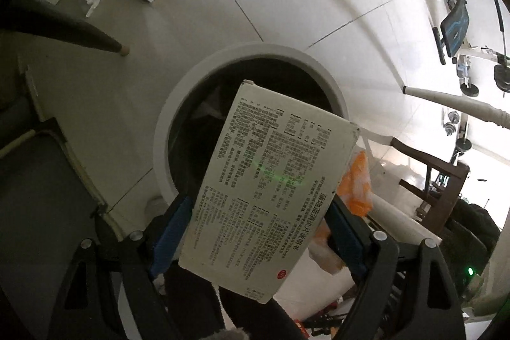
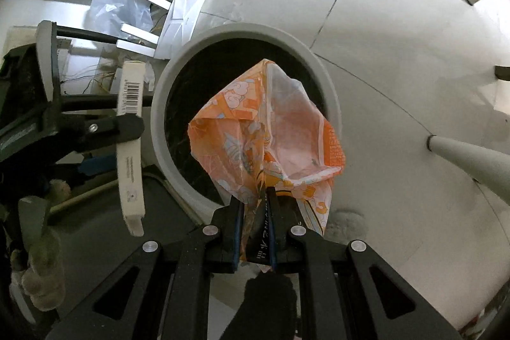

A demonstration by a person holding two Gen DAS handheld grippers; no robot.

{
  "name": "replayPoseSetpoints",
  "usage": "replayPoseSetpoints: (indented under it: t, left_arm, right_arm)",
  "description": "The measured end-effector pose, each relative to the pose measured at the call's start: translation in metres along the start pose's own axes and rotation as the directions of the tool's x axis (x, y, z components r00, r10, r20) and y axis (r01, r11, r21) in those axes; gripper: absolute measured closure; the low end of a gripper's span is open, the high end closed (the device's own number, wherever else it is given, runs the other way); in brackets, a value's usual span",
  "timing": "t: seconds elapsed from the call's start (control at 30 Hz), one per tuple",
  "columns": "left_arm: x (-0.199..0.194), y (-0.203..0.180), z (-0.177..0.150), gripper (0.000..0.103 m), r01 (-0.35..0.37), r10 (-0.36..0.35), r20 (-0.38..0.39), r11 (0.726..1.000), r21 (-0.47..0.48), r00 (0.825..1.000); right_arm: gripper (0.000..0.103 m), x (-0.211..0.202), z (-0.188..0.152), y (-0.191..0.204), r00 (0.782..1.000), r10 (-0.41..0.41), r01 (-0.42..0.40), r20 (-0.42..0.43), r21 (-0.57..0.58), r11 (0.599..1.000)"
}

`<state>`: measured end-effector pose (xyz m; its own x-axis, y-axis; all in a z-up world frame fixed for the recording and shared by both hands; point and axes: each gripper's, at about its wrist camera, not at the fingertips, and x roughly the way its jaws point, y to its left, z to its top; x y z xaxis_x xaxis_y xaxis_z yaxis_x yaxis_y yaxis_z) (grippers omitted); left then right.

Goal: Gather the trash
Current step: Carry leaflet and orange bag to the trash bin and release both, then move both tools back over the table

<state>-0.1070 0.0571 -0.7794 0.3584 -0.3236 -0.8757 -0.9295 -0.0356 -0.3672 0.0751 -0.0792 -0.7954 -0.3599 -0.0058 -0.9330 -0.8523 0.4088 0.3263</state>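
Over the round grey bin (image 1: 255,53), at 12 o'clock from both tools: left gripper (image 1: 259,228) spread wide, clamped across a printed flat box (image 1: 271,180); right gripper (image 2: 255,231) pinched shut on an orange plastic wrapper (image 2: 267,133), hanging above the bin's dark mouth.

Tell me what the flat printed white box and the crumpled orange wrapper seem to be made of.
Flat printed white box: likely thin matte cardboard; crisp edges, dense black print.
Crumpled orange wrapper: apparently thin plastic film; creases softly, partly translucent, slight sheen.

Round bin (image 1: 165,129) on tiled floor (image 1: 334,31)
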Motion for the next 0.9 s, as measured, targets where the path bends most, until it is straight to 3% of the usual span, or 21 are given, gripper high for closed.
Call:
replayPoseSetpoints:
  t: [0.03, 0.07, 0.1, 0.17, 0.2, 0.3, 0.43, 0.5, 0.7, 0.9]
  left_arm:
    - [-0.003, 0.001, -0.001, 0.010, 0.005, -0.005, 0.003, 1.000, 0.003, 1.000]
    - [-0.006, 0.003, -0.002, 0.002, 0.001, -0.001, 0.008, 1.000, 0.006, 1.000]
    - [-0.010, 0.005, -0.005, 0.001, -0.011, 0.011, 0.020, 1.000, 0.011, 1.000]
    - [-0.020, 0.007, -0.010, 0.001, -0.048, 0.047, 0.048, 0.999, 0.022, 0.998]
    - [-0.023, 0.007, -0.012, 0.001, -0.074, 0.073, 0.060, 0.997, 0.028, 0.996]
    - [-0.035, 0.008, -0.025, 0.001, -0.216, 0.209, 0.131, 0.975, 0.049, 0.969]
    - [-0.050, 0.005, -0.050, 0.001, -0.428, 0.400, 0.239, 0.900, 0.079, 0.885]
    - [-0.056, 0.003, -0.060, 0.001, -0.465, 0.433, 0.257, 0.881, 0.081, 0.864]
    - [-0.077, -0.009, -0.094, 0.001, -0.521, 0.481, 0.272, 0.849, 0.092, 0.833]
    - [-0.124, -0.027, -0.129, 0.001, -0.525, 0.482, 0.281, 0.845, 0.103, 0.830]
  right_arm:
    - [0.088, 0.007, 0.006, 0.000, 1.000, 0.007, -0.007, -0.009, 0.004, 1.000]
    - [0.081, 0.013, 0.010, 0.002, 1.000, 0.007, -0.007, -0.020, 0.004, 1.000]
    - [0.071, 0.016, 0.011, -0.001, 1.000, 0.006, -0.006, -0.025, 0.004, 1.000]
    - [0.008, 0.019, 0.013, -0.002, 1.000, 0.011, -0.011, -0.014, 0.011, 1.000]
    - [0.000, 0.017, 0.012, 0.000, 1.000, 0.003, -0.003, 0.002, 0.008, 1.000]
    - [0.000, 0.010, 0.010, 0.007, 0.996, -0.079, 0.081, 0.050, -0.020, 0.997]
    - [0.000, -0.003, 0.002, 0.017, 0.982, -0.162, 0.167, 0.097, -0.041, 0.985]
    - [0.000, -0.011, -0.002, 0.022, 0.968, -0.217, 0.224, 0.124, -0.043, 0.974]
    - [0.000, -0.046, -0.018, 0.031, 0.940, -0.308, 0.315, 0.146, -0.027, 0.949]
    - [0.000, -0.104, -0.042, 0.050, 0.936, -0.319, 0.325, 0.146, -0.018, 0.945]
